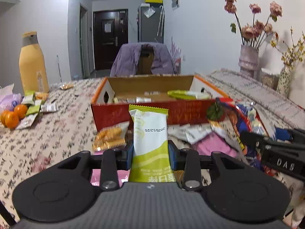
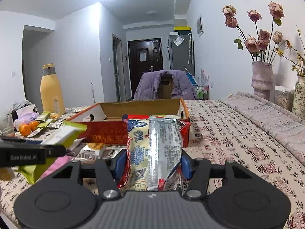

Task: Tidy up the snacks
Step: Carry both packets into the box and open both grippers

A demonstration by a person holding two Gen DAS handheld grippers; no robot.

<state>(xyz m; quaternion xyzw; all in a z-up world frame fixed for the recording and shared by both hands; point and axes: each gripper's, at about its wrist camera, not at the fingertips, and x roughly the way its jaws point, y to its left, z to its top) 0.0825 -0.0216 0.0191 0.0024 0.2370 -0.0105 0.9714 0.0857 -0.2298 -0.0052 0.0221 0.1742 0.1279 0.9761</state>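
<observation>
My left gripper is shut on a white and green snack packet, held upright just in front of the red cardboard box. The same packet shows at the left of the right wrist view, lifted above a heap of loose snacks. My right gripper is shut on a large red, cream and silver snack bag, standing before the box. The open box holds several packets. An orange cracker packet lies by the box's front.
A yellow bottle stands at the far left, with oranges and small packets near it. Vases of dried flowers stand at the right. A chair with a purple jacket sits behind the patterned tablecloth.
</observation>
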